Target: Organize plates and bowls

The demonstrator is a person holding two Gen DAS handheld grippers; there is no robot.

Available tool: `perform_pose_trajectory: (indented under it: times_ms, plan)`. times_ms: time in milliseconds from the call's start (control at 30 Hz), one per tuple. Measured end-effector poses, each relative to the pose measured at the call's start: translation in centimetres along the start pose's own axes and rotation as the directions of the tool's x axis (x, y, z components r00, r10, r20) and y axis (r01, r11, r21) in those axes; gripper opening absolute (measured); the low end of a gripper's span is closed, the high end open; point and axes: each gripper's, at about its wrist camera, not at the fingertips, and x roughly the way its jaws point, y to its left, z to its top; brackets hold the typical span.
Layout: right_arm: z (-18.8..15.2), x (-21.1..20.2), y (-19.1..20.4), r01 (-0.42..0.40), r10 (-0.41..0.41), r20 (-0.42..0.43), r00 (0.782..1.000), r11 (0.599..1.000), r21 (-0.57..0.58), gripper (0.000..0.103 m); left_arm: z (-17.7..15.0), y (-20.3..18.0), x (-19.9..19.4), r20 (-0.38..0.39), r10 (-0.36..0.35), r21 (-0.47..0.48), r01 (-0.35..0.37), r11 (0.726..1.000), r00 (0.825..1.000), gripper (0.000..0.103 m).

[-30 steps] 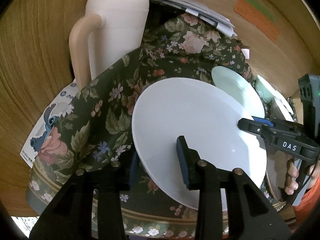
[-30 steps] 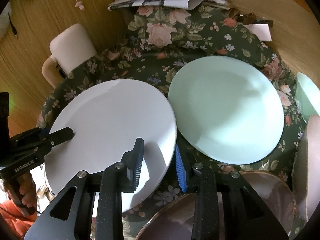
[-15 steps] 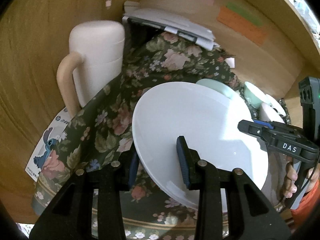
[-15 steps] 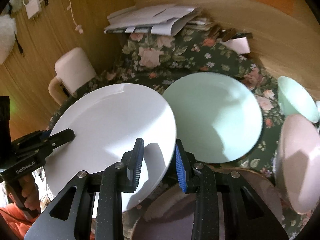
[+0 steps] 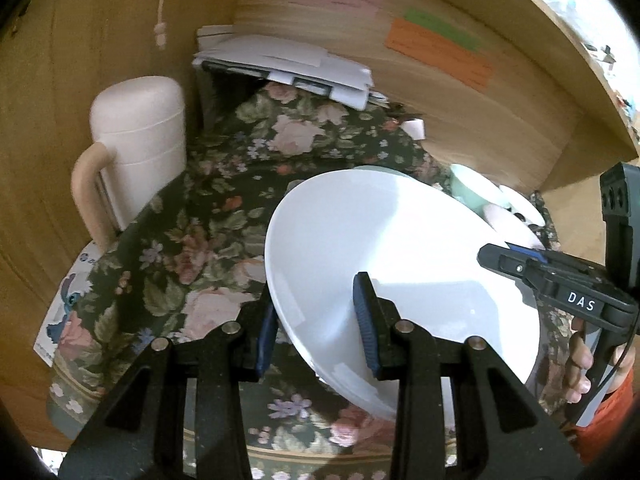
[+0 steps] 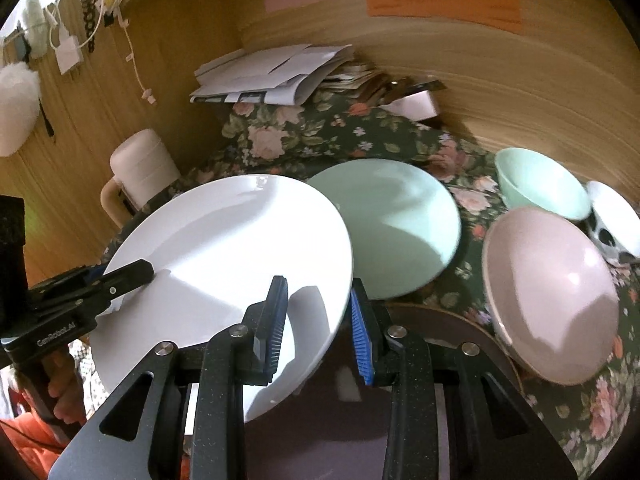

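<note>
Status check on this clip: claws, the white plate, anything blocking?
Left claw and right claw each clamp the white plate by its rim. Plate tilted, clear of the cloth. Green plate close beside it, pink bowl farther right.

In the right wrist view, a plate (image 6: 224, 264) sat centre-left, another plate (image 6: 400, 228) right of it, bowls (image 6: 548, 296) far right, papers (image 6: 272, 74) above.
</note>
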Motion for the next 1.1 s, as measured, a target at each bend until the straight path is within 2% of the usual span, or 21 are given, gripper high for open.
perform_pose_trajectory:
  times_ms: [600, 1100]
  plan:
    - [-4.0, -5.7, -2.9, 0.088, -0.094, 0.059, 0.994, 0.992, 0.095, 0.028, -1.4, -5.1, 0.2, -0.032, -0.109, 0.071, 0.112, 0.991, 0.993, 0.035]
    - [-7.2, -7.5, -5.0, 0.107, -0.116, 0.046, 0.992, 0.98, 0.167, 0.028, -3.4, -8.5, 1.0, -0.09, -0.123, 0.118, 0.133, 0.984, 0.988, 0.035]
